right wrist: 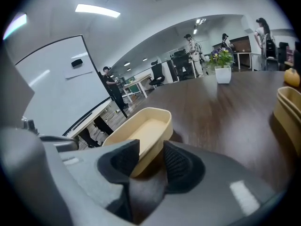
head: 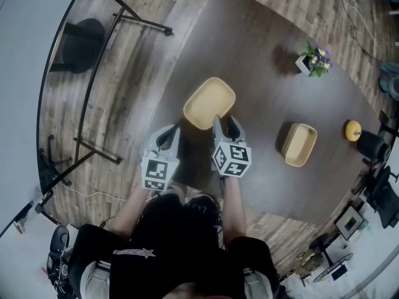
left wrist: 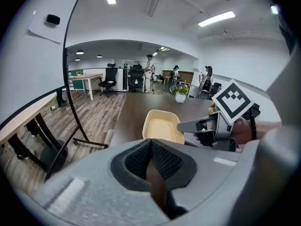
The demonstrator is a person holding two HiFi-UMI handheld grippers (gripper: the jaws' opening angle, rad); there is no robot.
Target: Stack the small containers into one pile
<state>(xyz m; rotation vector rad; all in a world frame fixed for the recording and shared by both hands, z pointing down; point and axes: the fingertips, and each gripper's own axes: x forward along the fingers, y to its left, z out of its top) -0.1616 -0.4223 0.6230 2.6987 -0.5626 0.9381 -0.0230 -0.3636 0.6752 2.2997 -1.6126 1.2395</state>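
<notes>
Two cream containers lie on the dark table (head: pixel 262 48). The nearer container (head: pixel 209 101) (right wrist: pixel 141 128) (left wrist: pixel 162 125) sits right in front of me. My right gripper (head: pixel 223 122) (right wrist: pixel 151 149) has its jaws on either side of that container's near right corner, and the wall fills the gap from pad to pad. The container still rests on the table. My left gripper (head: pixel 168 132) (left wrist: pixel 151 142) hovers to the left of it, apart from it, its pads together on nothing. The second container (head: pixel 299 144) (right wrist: pixel 289 105) lies off to the right.
A small potted plant (head: pixel 315 61) stands at the table's far side. An orange round thing (head: pixel 353 130) and a black object (head: pixel 372 145) sit at the right end. The table's near edge runs just under my grippers. A curved desk on black legs (head: pixel 93 104) stands on the left.
</notes>
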